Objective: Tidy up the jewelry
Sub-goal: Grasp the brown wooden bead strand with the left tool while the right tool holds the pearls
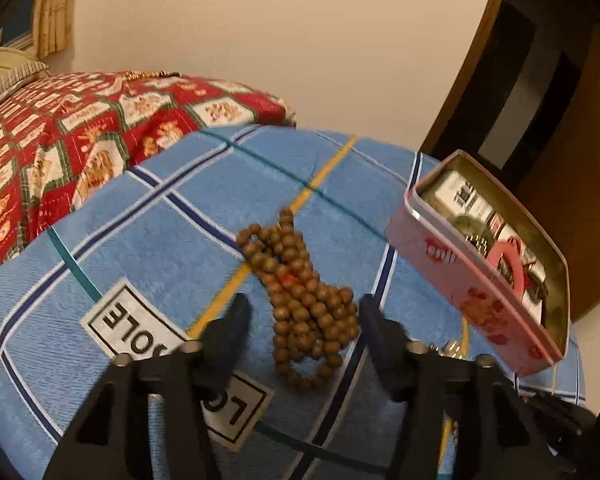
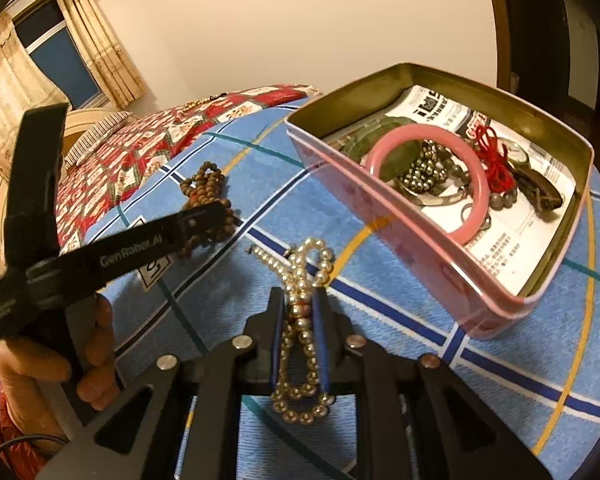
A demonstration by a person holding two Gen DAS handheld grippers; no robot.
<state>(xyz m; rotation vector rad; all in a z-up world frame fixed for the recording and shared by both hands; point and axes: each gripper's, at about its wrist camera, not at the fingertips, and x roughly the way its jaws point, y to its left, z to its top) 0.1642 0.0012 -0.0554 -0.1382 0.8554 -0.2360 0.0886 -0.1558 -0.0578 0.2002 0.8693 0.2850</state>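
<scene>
A brown wooden bead necklace [image 1: 300, 296] lies bunched on the blue checked towel [image 1: 172, 216]. My left gripper [image 1: 304, 312] is open, its fingers either side of the near end of the beads. It also shows in the right wrist view [image 2: 204, 216] over the brown beads [image 2: 206, 184]. My right gripper [image 2: 300, 312] is shut on a pearl necklace [image 2: 304, 280], held just above the towel [image 2: 380, 312]. An open pink tin [image 2: 400, 232] to the right holds a pink bangle [image 2: 452, 184], dark beads, a red cord and a watch. The tin also shows in the left wrist view [image 1: 460, 280].
The towel lies on a bed with a red patterned quilt [image 1: 60, 136]. A dark wooden door [image 1: 540, 120] stands behind the tin. A curtained window [image 2: 60, 56] is at the far left. The person's hand [image 2: 60, 360] holds the left gripper.
</scene>
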